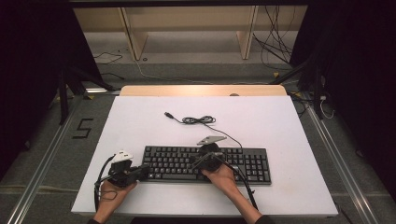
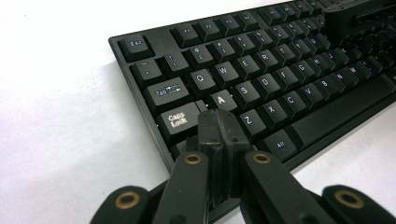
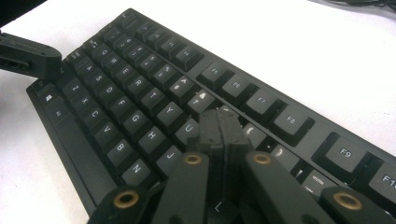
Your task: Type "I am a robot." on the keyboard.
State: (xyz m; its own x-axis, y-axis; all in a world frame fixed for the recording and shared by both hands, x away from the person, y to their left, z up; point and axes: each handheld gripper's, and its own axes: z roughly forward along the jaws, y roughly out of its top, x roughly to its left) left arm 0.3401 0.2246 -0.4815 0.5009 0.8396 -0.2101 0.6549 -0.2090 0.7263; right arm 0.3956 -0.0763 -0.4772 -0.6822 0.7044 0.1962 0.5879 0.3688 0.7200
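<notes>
From the high view, the black keyboard (image 1: 208, 164) lies across the near half of the white table (image 1: 140, 126), its cable (image 1: 198, 120) coiled beyond it; the left gripper (image 1: 145, 171) sits at the keyboard's left end, the right gripper (image 1: 196, 163) over the middle keys. The left gripper view brings the legends up close: jaws pressed together, nothing between them, tips over the keys just below Caps Lock (image 2: 178, 120). The right gripper view shows its own jaws clenched the same way, empty, tips near the U key (image 3: 189, 128), with the left gripper (image 3: 30, 58) at the keyboard's far end.
</notes>
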